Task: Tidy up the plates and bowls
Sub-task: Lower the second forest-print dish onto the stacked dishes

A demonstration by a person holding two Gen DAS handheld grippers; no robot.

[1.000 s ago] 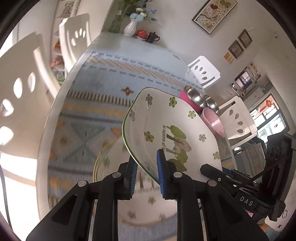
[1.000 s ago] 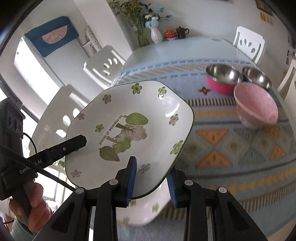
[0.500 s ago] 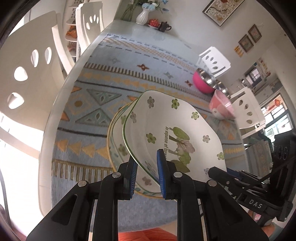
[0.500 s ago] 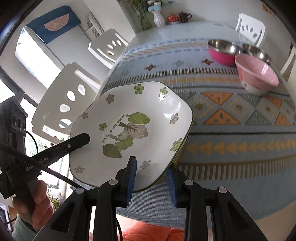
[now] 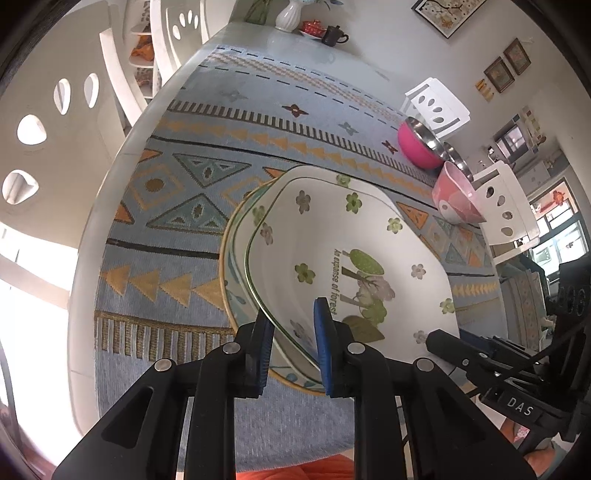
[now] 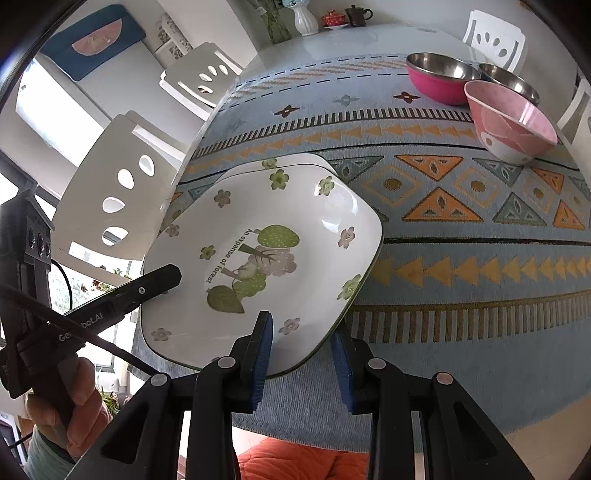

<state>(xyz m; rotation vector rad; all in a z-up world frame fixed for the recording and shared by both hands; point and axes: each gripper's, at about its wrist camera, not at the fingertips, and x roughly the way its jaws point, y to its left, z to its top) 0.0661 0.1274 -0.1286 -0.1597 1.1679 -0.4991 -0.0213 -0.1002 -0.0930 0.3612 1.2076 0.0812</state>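
A white square plate with green flowers and a tree print [image 5: 332, 251] [image 6: 258, 254] is held over another plate [image 5: 231, 254] that lies on the patterned cloth; only the lower plate's rim shows. My left gripper [image 5: 293, 347] is shut on the flowered plate's near left edge. My right gripper [image 6: 301, 354] is shut on its near right edge. A pink bowl [image 6: 513, 122] [image 5: 458, 199], a magenta steel bowl [image 6: 439, 77] [image 5: 419, 146] and a second steel bowl [image 6: 511, 81] stand at the table's far right.
The blue patterned tablecloth [image 6: 461, 229] covers the round table. White chairs [image 5: 33, 147] [image 6: 122, 192] stand around it. A white vase [image 6: 304, 18], a red dish and a dark teapot [image 5: 334, 35] stand at the far edge.
Both grippers have lowered the flowered plate toward the table and levelled it, so it now sits close over the lower plate near the front edge.
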